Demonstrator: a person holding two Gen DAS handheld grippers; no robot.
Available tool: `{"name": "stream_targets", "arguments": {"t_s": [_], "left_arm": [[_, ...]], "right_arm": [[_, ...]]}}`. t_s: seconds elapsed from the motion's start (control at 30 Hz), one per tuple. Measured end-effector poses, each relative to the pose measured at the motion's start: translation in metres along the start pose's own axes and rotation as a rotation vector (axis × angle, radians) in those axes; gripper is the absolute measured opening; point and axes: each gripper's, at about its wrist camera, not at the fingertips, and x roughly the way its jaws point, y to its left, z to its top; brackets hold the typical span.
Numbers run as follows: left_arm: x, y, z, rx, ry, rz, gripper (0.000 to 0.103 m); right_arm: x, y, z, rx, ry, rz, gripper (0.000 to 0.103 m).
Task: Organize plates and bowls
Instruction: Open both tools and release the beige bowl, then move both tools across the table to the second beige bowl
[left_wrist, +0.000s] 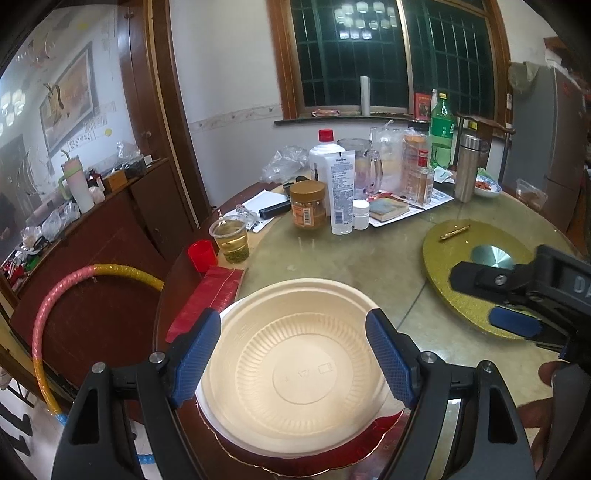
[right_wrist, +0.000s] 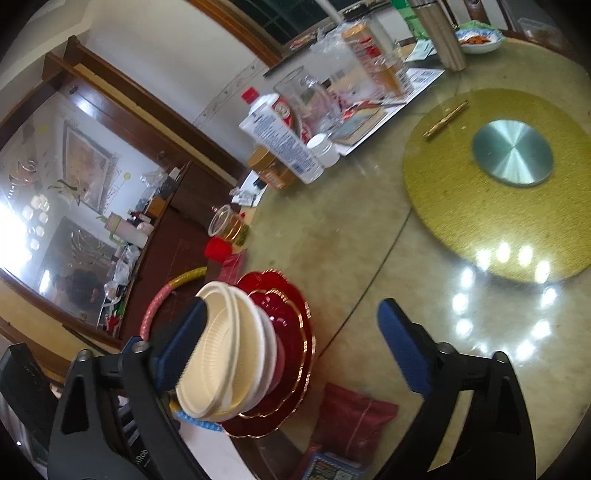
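Stack sits at the near edge of the round desk (left_wrist: 332, 266): cream ribbed disposable bowl (left_wrist: 295, 365) on top, nested in white bowls (right_wrist: 271, 347), all resting on red gold-rimmed scalloped plates (right_wrist: 291, 332).

Left hand-held gripper (left_wrist: 295, 365) – jaws spread wide, blue pads on either side of the cream bowl. Left pad overlaps the bowl rim in the view and right pad sits over the bowl's right side; no clamping visible, contact can't be confirmed. Nothing lifted.

Right hand-held gripper (right_wrist: 295, 350) – jaws wide apart, holding nothing. In the right wrist view its left pad is in front of the stack's left edge and its right pad is over bare desk, well right of the stack.

Relative to the bowl stack:
- red packet (left_wrist: 208, 299) just to the left, touching or nearly so; red cap (left_wrist: 201, 254) and a plastic cup of greenish tea (left_wrist: 231, 240) behind that
- gold lazy-Susan mat (right_wrist: 480, 206) with a metal disc (right_wrist: 513, 153) at its centre, to the right and further back; a gold pen-like stick (right_wrist: 445, 120) lies on the mat's far edge
- clutter at the far side – brown-lidded jar (left_wrist: 308, 203), white tube (left_wrist: 341, 192), small white bottle (left_wrist: 360, 214), glass pitcher (left_wrist: 362, 166), green bottle (left_wrist: 441, 129), steel flask (left_wrist: 467, 166)
- pink/yellow hoop (left_wrist: 55, 314) off the desk to the left, by the wooden cabinet (left_wrist: 110, 229)
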Motion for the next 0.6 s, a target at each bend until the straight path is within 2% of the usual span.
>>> {"name": "stream_targets", "arguments": {"t_s": [0.13, 0.37, 0.6], "left_arm": [[-0.003, -0.005, 0.003, 0.004, -0.011, -0.002, 0.081], [-0.010, -0.020, 0.007, 0.030, -0.028, -0.021, 0.081], [-0.020, -0.049, 0.010, 0.058, -0.046, -0.109, 0.082]], "right_arm": [[-0.011, -0.005, 0.004, -0.016, -0.044, -0.034, 0.101], [-0.020, -0.012, 0.004, -0.026, -0.055, -0.052, 0.101], [-0.036, -0.023, -0.001, -0.048, -0.044, -0.111, 0.101]]}}
